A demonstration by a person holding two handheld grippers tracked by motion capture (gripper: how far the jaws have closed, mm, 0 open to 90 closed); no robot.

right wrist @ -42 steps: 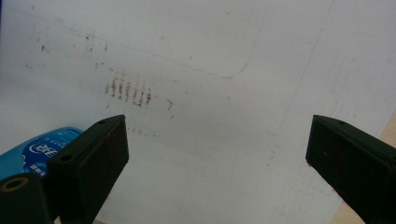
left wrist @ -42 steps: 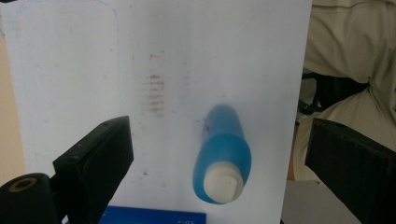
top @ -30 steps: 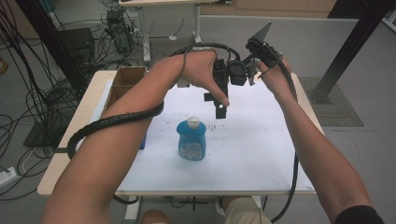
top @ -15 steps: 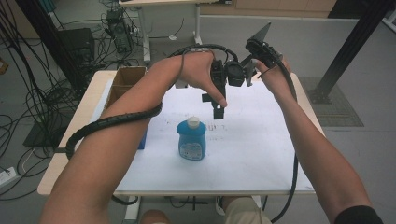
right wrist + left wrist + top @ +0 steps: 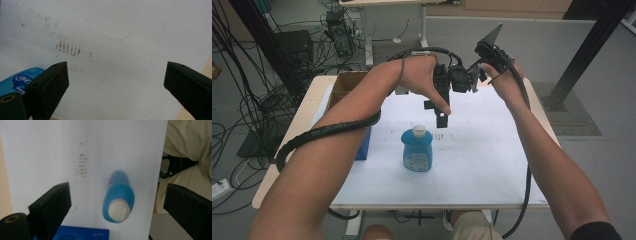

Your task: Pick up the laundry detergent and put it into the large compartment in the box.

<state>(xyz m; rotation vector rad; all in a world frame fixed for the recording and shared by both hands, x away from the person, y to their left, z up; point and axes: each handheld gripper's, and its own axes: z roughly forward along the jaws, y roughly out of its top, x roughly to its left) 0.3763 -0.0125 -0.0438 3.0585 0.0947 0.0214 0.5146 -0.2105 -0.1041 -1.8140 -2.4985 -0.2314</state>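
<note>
Both tools, left (image 5: 441, 114) and right (image 5: 472, 80), hung wide open and empty; best to lower the left squarely around the upright blue bottle (image 5: 416, 149).

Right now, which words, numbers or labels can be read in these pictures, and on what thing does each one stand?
"5.0": small white print on the blue box, left gripper view.
Blue bottle: its label carries white print, too blurred to read.
White table cover: brownish marks, smudges, not letters.
</note>
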